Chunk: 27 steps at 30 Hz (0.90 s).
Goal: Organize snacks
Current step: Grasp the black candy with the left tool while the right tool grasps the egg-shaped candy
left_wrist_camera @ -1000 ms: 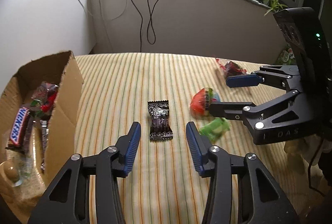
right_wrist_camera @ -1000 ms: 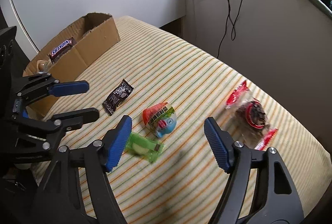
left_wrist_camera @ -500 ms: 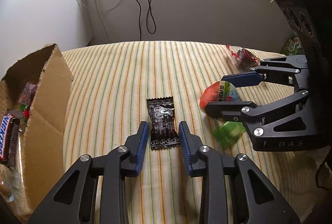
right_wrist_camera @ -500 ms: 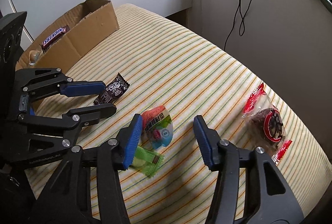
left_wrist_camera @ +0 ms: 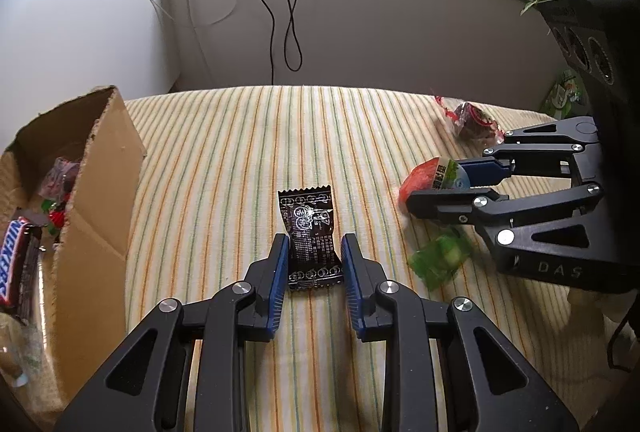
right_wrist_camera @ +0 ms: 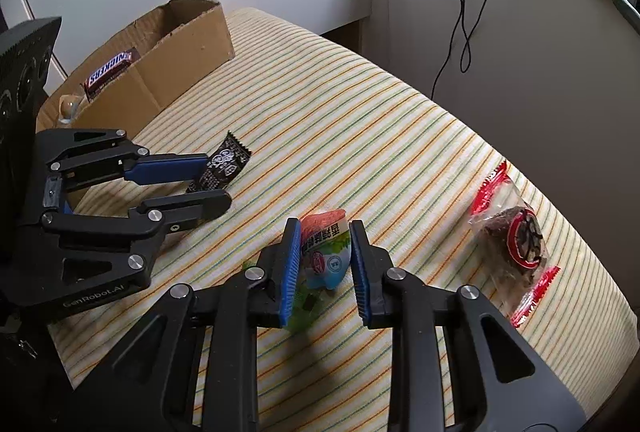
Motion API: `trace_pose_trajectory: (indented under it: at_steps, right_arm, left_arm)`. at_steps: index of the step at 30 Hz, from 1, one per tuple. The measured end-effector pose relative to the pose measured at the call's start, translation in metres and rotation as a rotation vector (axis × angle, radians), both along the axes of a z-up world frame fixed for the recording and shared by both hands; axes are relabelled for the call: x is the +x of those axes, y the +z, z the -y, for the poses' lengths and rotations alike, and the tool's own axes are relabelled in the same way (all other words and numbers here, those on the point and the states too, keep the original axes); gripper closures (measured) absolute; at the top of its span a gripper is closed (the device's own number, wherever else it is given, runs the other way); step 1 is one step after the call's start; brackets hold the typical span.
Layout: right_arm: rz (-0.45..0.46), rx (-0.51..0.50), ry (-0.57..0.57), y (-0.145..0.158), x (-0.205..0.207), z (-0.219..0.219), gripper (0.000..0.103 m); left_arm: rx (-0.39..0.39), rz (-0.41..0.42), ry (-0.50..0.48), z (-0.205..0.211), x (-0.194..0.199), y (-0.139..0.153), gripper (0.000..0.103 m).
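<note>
Both grippers clamped on wrapped snacks beside cardboard box (left_wrist_camera: 100, 191).
Left gripper (left_wrist_camera: 313, 264) pinches glossy black sachet (left_wrist_camera: 310, 228); right gripper (right_wrist_camera: 325, 256) squeezes orange-blue pouch (right_wrist_camera: 326, 252); Snickers bar (right_wrist_camera: 110, 69) in box.

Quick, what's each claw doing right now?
Left claw: shut on the black packet.
Right claw: shut on the orange packet.

Open brown cardboard box (left_wrist_camera: 100, 167) at left: its near end runs off the left-wrist view's edge, contents only partly seen. Brown Snickers bar (left_wrist_camera: 12, 268) inside is cut by that edge. Small translucent green wrapped candy (left_wrist_camera: 440, 260) is blurred in the left-wrist view; in the right-wrist view the right gripper's left blue finger (right_wrist_camera: 291, 268) hides most of it.
</note>
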State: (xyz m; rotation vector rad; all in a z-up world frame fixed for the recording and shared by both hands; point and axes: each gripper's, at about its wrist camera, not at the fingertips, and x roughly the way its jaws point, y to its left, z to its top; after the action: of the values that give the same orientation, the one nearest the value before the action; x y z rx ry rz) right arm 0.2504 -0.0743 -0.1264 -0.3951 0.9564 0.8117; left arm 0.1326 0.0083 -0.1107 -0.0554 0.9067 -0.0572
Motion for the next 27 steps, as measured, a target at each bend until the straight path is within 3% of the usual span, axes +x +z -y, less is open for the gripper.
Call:
trace_pose_trajectory:
  at_steps: [14,27]
  right_arm:
    - [0.058,0.051,-0.027,0.040,-0.017,0.014,0.078]
    - [0.128,0.098,0.021,0.086,-0.046,-0.026,0.078]
  left_arm:
    - [-0.010,0.106,0.013,-0.013,-0.035,0.043,0.078]
    - [0.013,0.199,0.085,-0.055,-0.082,0.078,0.078]
